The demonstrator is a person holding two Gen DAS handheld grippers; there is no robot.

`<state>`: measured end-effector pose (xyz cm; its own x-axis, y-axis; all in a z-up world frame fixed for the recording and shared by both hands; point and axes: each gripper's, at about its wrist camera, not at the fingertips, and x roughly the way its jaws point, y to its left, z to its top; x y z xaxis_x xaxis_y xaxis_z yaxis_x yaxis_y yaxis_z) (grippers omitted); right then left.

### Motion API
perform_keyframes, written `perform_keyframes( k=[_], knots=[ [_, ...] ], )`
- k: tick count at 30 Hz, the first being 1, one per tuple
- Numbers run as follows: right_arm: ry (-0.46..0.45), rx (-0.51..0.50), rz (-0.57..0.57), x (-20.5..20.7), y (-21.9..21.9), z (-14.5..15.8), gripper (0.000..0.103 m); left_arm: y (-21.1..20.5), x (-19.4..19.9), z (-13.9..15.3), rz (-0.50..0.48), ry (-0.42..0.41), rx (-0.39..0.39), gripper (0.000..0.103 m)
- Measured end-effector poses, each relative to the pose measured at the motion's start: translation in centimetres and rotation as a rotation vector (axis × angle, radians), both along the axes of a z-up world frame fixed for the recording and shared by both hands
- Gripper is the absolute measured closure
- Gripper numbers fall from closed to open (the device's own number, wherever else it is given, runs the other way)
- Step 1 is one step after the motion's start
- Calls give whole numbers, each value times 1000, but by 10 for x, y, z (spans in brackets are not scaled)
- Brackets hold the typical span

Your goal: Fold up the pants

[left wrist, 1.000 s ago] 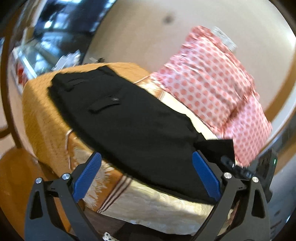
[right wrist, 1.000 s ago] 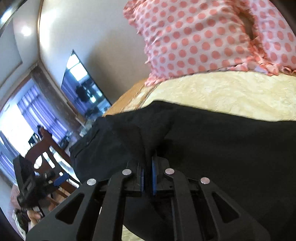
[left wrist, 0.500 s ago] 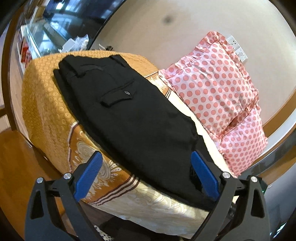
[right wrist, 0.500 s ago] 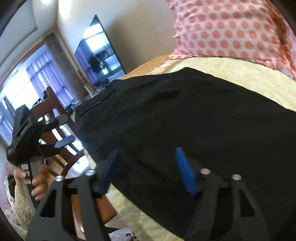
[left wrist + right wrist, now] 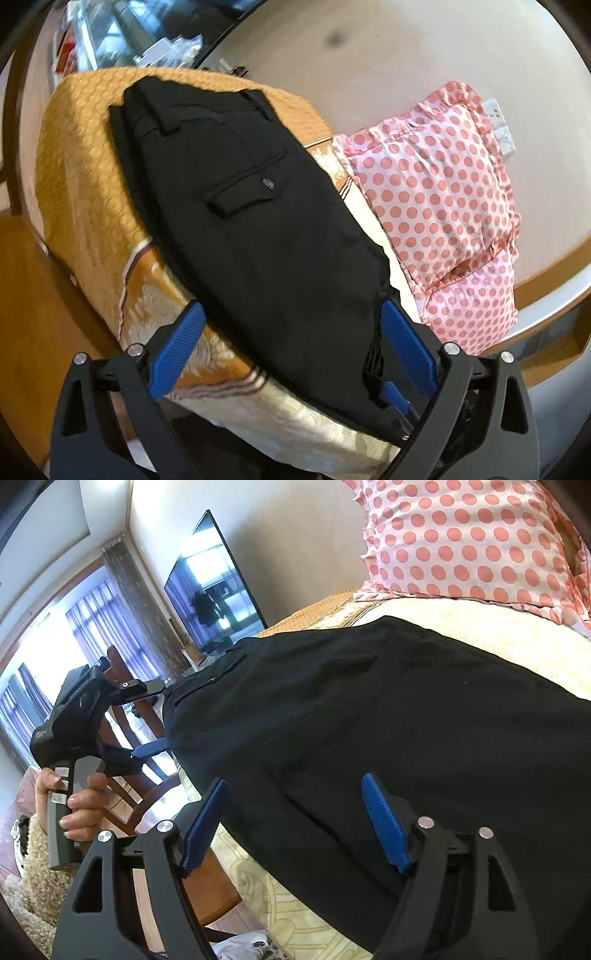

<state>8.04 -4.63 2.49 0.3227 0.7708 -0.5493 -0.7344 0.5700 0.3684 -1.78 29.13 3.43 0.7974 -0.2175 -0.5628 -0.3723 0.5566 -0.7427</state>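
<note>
Black pants (image 5: 258, 221) lie flat along the bed, waistband at the far left, back pocket facing up. They also fill the right wrist view (image 5: 388, 731). My left gripper (image 5: 291, 343) is open and empty, hovering above the pants near the bed's front edge. My right gripper (image 5: 295, 819) is open and empty, just above the pants' near edge. The left gripper also shows in the right wrist view (image 5: 147, 720), held in a hand at the left, open beside the waistband end.
The bed has a gold and cream bedspread (image 5: 85, 192). Pink polka-dot pillows (image 5: 443, 199) rest against the wall at the right. A wooden chair (image 5: 147, 775) and a TV (image 5: 214, 587) stand beyond the bed's far side. Wooden floor lies below the bed edge.
My right gripper, shut on a fold of the pants a second ago, has opened and let go. The pants now lie flat. My left gripper has drawn back and stayed open.
</note>
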Motion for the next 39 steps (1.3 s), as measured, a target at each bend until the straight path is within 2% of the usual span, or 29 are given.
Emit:
perform_keyframes(
  k=[2,5,11,13,16,20,23,25,26,27,28,31,34,39],
  knots=[
    [0,5,5,1,0,0,25,-3,-1,-3,-29,-7,-62,7],
    [-4,7,10,1,1,-1,22,-5,2,-6,-39,-19,-100,7],
    [-14,8,14,0,0,-1,21,11,11,-8,25,-26,-157,10],
    [-16,10,14,-1,0,-2,21,22,13,-6,72,-16,-145,11],
    [-32,7,20,-3,0,-2,21,38,16,2,155,-2,-65,12],
    [-48,4,35,-7,-2,-2,21,58,22,-2,214,17,-69,15],
    [14,53,57,-4,-13,-1,21,63,25,-2,243,36,-68,24],
    [38,81,63,-4,-23,1,21,64,26,0,286,69,-23,51],
    [44,90,65,-5,-28,1,21,64,24,2,323,77,10,59],
    [48,98,66,-6,-34,2,21,63,23,2,334,80,27,74],
    [49,103,63,-7,-41,3,21,61,22,4,348,79,54,82],
    [63,120,42,-10,-64,4,17,47,25,17,348,77,178,89],
    [79,160,6,-10,-90,8,17,22,34,44,316,49,329,91],
    [55,220,-82,-9,-141,17,16,-43,63,91,173,-46,497,92]
  ],
)
